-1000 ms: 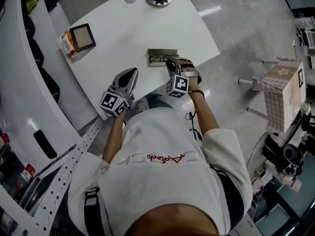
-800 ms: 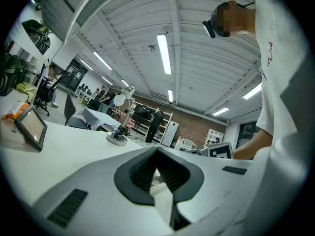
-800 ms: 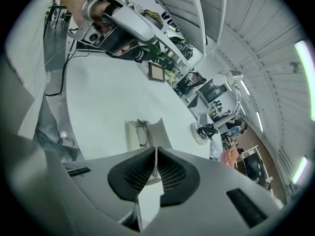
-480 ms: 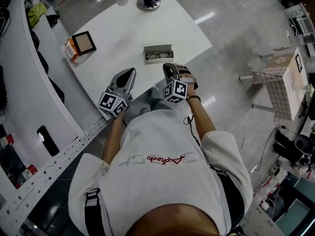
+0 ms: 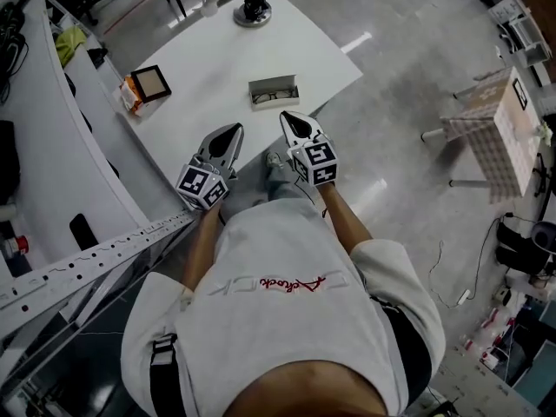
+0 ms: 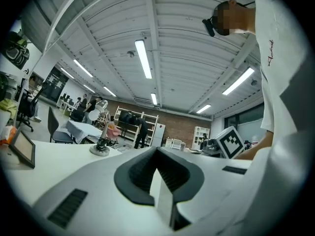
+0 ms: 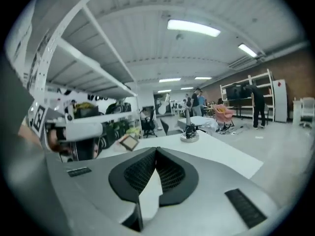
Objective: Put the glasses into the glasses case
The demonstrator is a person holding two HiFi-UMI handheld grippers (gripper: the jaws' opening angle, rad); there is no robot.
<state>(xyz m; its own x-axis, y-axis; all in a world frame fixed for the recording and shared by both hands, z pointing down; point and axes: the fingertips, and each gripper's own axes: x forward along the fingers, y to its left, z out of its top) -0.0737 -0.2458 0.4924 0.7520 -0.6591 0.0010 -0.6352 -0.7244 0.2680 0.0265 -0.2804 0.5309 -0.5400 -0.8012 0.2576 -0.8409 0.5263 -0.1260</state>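
The grey glasses case (image 5: 274,85) lies open on the white table (image 5: 217,55), with the dark-framed glasses (image 5: 273,96) inside it. My right gripper (image 5: 290,119) hangs off the table's near edge, short of the case, shut and empty. My left gripper (image 5: 232,132) is beside it to the left, also shut and empty. In the left gripper view the ribbed pads (image 6: 167,173) of the left gripper (image 6: 156,150) meet at the tips. The right gripper (image 7: 156,150) shows the same in its own view. Neither gripper view shows the case.
A lamp base (image 5: 253,11) stands at the table's far end. A framed picture (image 5: 149,82) and an orange packet (image 5: 129,95) sit at the left edge. A white shelf unit (image 5: 52,172) runs along the left; a small covered table (image 5: 491,129) stands at the right.
The right gripper has left the case, rolled over and shut. Both grippers have drawn back from the table towards the person and risen. The case with the glasses stays on the table.
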